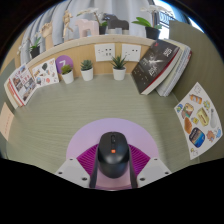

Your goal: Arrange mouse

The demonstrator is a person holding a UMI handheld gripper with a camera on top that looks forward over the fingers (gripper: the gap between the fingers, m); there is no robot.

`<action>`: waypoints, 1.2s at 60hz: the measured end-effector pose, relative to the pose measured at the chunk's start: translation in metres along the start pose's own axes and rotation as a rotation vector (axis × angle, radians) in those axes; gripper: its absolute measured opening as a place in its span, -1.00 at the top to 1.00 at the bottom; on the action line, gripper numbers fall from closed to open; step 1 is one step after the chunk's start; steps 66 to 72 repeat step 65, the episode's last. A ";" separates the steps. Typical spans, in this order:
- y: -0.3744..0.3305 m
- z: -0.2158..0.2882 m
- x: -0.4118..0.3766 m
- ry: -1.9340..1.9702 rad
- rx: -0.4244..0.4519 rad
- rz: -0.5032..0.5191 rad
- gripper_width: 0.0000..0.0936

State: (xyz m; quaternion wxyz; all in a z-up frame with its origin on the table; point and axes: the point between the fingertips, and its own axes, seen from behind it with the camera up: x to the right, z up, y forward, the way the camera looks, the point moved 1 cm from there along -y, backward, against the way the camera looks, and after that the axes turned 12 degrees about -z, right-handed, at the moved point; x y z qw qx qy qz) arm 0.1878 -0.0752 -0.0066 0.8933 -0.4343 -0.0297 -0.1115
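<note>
Across the whole width of the gripper view runs a pale grey surface [100,105], bare through its middle and backed by a light wall with two white wall sockets [118,52]. Beyond the fingers to the right, an open magazine [158,68] leans tilted against the back, and nearer along the same side lies a printed sheet with colourful pictures [199,119]. Over on the left side another picture leaflet [30,80] lies flat near the surface's edge. Along the back wall stand three small potted plants in white pots: one [67,72] by the leaflet, one [87,70] just beside it, and one [119,68] under the sockets. Higher up, a shelf carries more greenery, too small to tell apart. Closest to the camera, a dark mouse [113,152] with an orange scroll wheel sits between the fingers of the gripper [113,165]. Magenta pads [87,158] flank it at both sides, right against its flanks. Whether the fingers actually press on the mouse or merely stand about it, I cannot tell.
</note>
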 end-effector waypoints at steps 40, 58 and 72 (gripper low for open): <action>-0.203 0.036 -0.014 0.061 0.161 -0.025 -0.86; -0.307 0.019 -0.050 0.065 0.287 0.004 -0.85; -0.323 0.006 -0.067 0.049 0.296 0.010 -0.86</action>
